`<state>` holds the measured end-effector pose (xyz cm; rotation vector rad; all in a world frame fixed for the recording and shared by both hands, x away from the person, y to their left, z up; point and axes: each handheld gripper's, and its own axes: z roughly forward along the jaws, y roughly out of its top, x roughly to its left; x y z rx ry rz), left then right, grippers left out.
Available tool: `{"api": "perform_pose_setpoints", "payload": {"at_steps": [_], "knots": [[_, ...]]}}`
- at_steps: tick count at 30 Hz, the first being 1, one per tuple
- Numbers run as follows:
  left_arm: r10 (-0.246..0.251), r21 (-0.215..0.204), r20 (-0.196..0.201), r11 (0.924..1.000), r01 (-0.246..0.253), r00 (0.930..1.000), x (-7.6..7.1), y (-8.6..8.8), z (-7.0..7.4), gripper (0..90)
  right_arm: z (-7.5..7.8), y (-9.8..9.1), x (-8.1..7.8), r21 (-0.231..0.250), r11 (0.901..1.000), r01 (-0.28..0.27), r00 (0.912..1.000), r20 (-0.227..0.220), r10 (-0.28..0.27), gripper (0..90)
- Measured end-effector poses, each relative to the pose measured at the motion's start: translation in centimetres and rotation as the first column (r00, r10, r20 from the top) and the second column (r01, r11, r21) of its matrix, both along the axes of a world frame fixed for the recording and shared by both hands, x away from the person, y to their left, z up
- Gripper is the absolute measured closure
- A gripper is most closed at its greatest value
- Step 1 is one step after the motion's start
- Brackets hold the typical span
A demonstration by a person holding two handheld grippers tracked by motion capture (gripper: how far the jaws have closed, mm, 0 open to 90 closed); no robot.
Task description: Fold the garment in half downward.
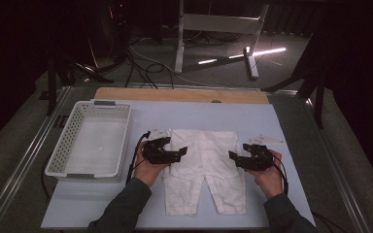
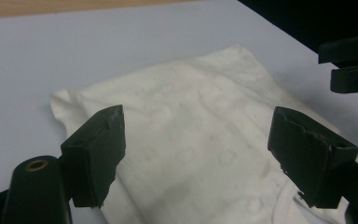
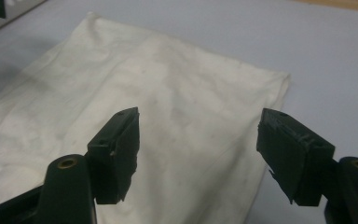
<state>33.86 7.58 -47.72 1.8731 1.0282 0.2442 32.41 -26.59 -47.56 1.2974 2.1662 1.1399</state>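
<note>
Lying flat on the pale blue mat (image 1: 272,121), just right of the white basket (image 1: 91,141), is a small white garment (image 1: 205,167), apparently folded over at its top. The left gripper (image 1: 177,151) and right gripper (image 1: 234,158) hover at its two sides, jaws spread wide, gripping nothing.

One white garment (image 1: 205,165), one white basket (image 1: 93,141), two grippers, two paper tags.
</note>
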Motion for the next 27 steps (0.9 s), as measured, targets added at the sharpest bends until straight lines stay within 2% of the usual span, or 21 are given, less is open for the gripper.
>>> {"api": "perform_pose_setpoints", "payload": {"at_steps": [4, 9, 11, 13, 18, 20, 21, 24, 27], "knots": [[0.000, 0.014, -0.014, 0.9999, 0.001, 0.9999, -1.1, 0.1, -0.9, 20.3, -0.7, -0.2, -1.3, 0.007, 0.9999, -0.012, 0.9999, -0.010, 0.012, 31.5], [0.006, 0.014, -0.028, 0.9999, -0.006, 0.9996, -2.5, 0.4, -2.0, 21.5, -1.9, -0.3, -2.5, -0.016, 0.9994, -0.032, 0.9987, -0.040, 0.031, 34.2], [0.007, 0.022, -0.028, 0.9997, -0.007, 0.9996, -2.9, 0.4, -2.4, 22.4, -2.2, -0.5, -2.8, -0.034, 0.9989, -0.033, 0.9986, -0.043, 0.032, 35.2], [0.005, 0.042, -0.027, 0.9991, -0.004, 0.9996, -3.3, 0.3, -2.8, 23.1, -2.3, -0.6, -3.0, -0.030, 0.9990, -0.033, 0.9983, -0.050, 0.032, 35.9], [0.001, 0.071, -0.057, 0.9975, 0.003, 0.9984, -3.6, 0.4, -3.7, 26.5, -2.6, -0.9, -3.4, -0.027, 0.9990, -0.035, 0.9978, -0.058, 0.033, 39.4], [-0.002, 0.078, -0.076, 0.9969, 0.008, 0.9971, -3.6, 0.4, -4.0, 30.0, -2.7, -0.9, -3.5, -0.029, 0.9989, -0.038, 0.9973, -0.064, 0.036, 41.2], [-0.009, 0.069, -0.093, 0.9975, 0.016, 0.9956, -3.7, 0.4, -4.1, 33.7, -2.8, -0.9, -3.5, -0.034, 0.9985, -0.042, 0.9969, -0.067, 0.040, 42.5], [0.003, 0.095, -0.084, 0.9955, 0.005, 0.9965, -3.9, 0.2, -4.3, 37.3, -3.0, -0.8, -3.6, -0.039, 0.9983, -0.044, 0.9965, -0.072, 0.041, 44.4], [0.015, 0.107, -0.091, 0.9943, -0.005, 0.9958, -3.9, 0.2, -4.5, 37.4, -3.1, -0.8, -3.6, -0.038, 0.9981, -0.050, 0.9955, -0.083, 0.046, 45.9]]}}
